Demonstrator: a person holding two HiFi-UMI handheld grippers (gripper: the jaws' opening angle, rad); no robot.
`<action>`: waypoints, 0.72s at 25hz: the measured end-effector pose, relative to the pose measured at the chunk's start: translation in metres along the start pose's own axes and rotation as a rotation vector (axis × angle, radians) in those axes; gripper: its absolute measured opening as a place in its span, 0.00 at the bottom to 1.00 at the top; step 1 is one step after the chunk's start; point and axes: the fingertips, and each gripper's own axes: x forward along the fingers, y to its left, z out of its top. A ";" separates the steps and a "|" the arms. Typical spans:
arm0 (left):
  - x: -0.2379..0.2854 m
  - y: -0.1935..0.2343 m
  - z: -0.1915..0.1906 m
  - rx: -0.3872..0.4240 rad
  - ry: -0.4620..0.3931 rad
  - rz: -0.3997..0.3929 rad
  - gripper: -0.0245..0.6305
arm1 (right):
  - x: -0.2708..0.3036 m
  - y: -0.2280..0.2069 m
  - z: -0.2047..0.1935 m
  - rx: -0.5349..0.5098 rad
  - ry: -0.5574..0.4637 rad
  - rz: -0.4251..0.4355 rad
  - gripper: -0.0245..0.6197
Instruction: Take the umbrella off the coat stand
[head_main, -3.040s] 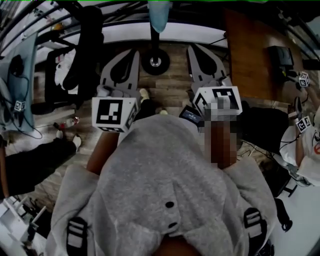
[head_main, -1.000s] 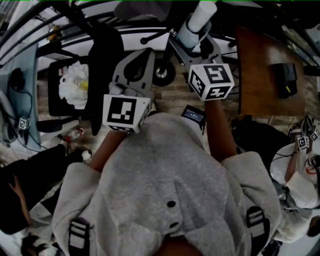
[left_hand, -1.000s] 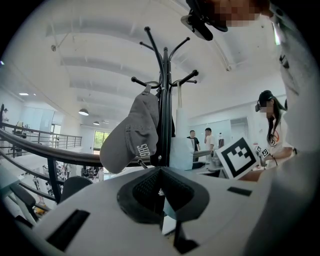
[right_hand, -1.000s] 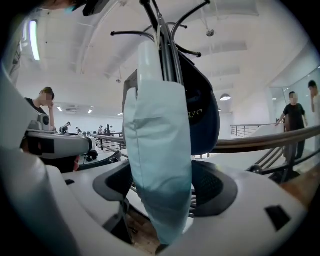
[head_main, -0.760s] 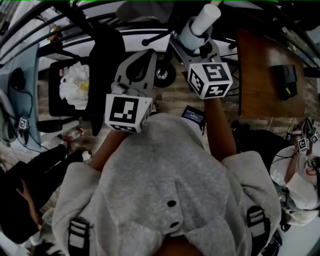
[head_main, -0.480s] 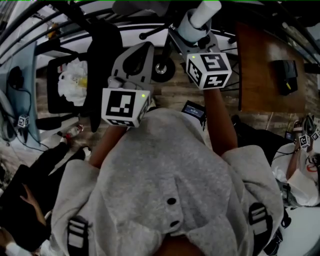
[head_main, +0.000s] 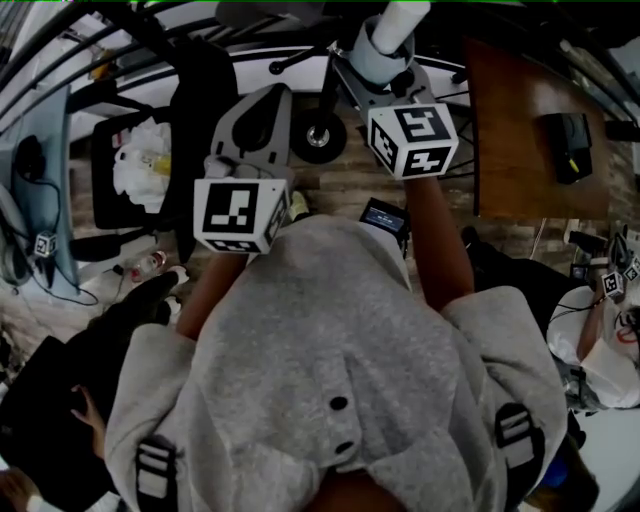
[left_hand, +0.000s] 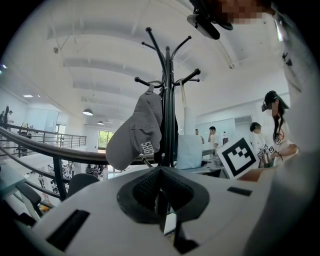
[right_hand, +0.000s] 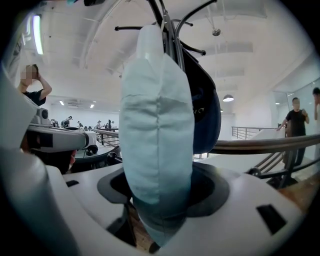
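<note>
The umbrella (right_hand: 157, 125) is folded in a pale blue sleeve and hangs upright from the black coat stand (left_hand: 169, 100). My right gripper (right_hand: 159, 175) is raised around it with the sleeve between its jaws. The jaws are closing, and a dark gap still shows on each side of the sleeve. In the head view the right gripper (head_main: 385, 62) reaches up to the umbrella (head_main: 390, 28) above the stand's round base (head_main: 318, 130). My left gripper (head_main: 276, 95) is lower, beside the stand, shut and holding nothing. From the left gripper (left_hand: 161, 170) the umbrella (left_hand: 189, 150) hangs right of the pole.
A grey cap (left_hand: 135, 135) and a dark blue cap (right_hand: 206, 115) hang on the stand's hooks. A brown table (head_main: 530, 130) is to the right. A black chair with a white bag (head_main: 150, 165) is to the left. A curved railing (left_hand: 50, 145) runs behind, with several people around.
Three seconds ago both grippers were low before the stand's base. Over the last second the right gripper stays at the umbrella. A person in dark clothes has come in at lower left.
</note>
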 end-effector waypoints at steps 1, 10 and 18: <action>-0.001 -0.001 0.000 0.000 -0.002 0.001 0.06 | -0.001 0.000 0.000 -0.004 0.002 0.000 0.48; -0.013 -0.009 0.004 0.018 -0.018 -0.006 0.06 | -0.021 0.009 0.009 -0.001 -0.011 0.005 0.47; -0.019 -0.014 0.016 0.015 -0.042 -0.015 0.06 | -0.037 0.014 0.042 -0.020 -0.051 0.008 0.47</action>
